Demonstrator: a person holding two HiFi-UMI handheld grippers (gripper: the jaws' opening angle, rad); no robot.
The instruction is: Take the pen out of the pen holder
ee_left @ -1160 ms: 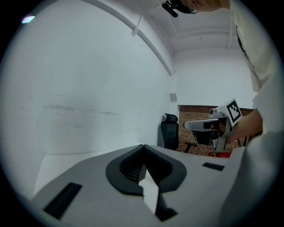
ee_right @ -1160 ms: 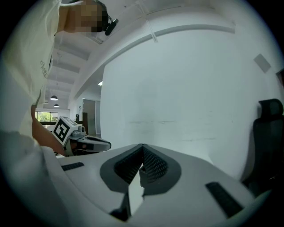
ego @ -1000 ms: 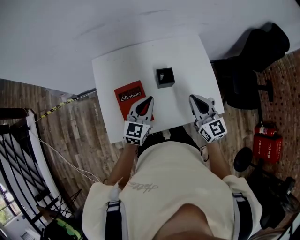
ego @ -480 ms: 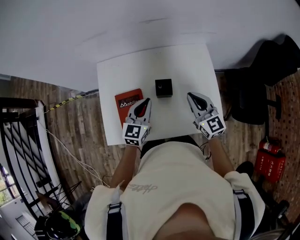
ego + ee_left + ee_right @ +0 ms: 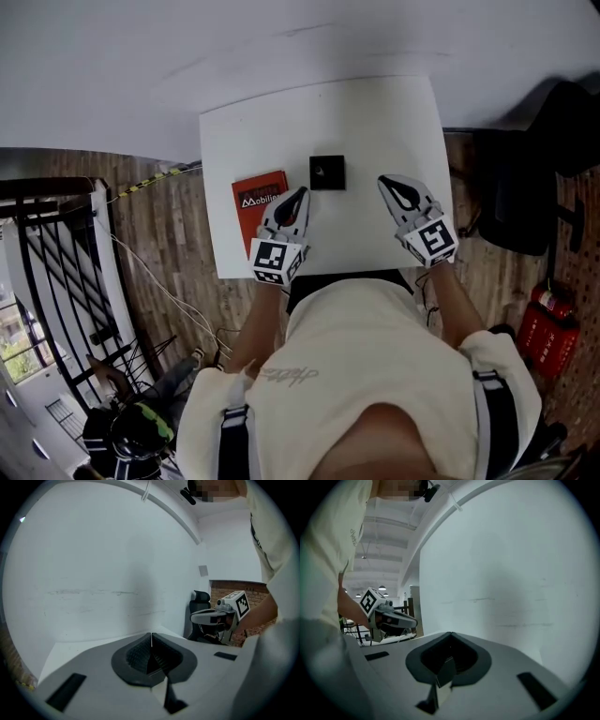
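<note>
A small black square pen holder [image 5: 327,172] stands near the middle of the white table [image 5: 375,112]. From above, the pen [image 5: 322,171] shows only as a small pale spot inside it. My left gripper [image 5: 300,194] is shut and empty, with its tip just in front and left of the holder. My right gripper [image 5: 388,182] is also shut and empty, a short way to the holder's right. In the left gripper view the jaws [image 5: 151,634] meet in a line against a white wall. The right gripper view shows its jaws [image 5: 451,633] closed too. Neither gripper view shows the holder.
A red book [image 5: 260,197] lies on the table left of my left gripper. A black office chair [image 5: 525,187] stands to the right of the table, and a red fire extinguisher [image 5: 548,333] is on the wooden floor. A black metal railing [image 5: 47,244] is at far left.
Both grippers have moved forward over the table, to about level with the pen holder. The head view has shifted, so more of the floor at left shows. Both grippers remain shut.
</note>
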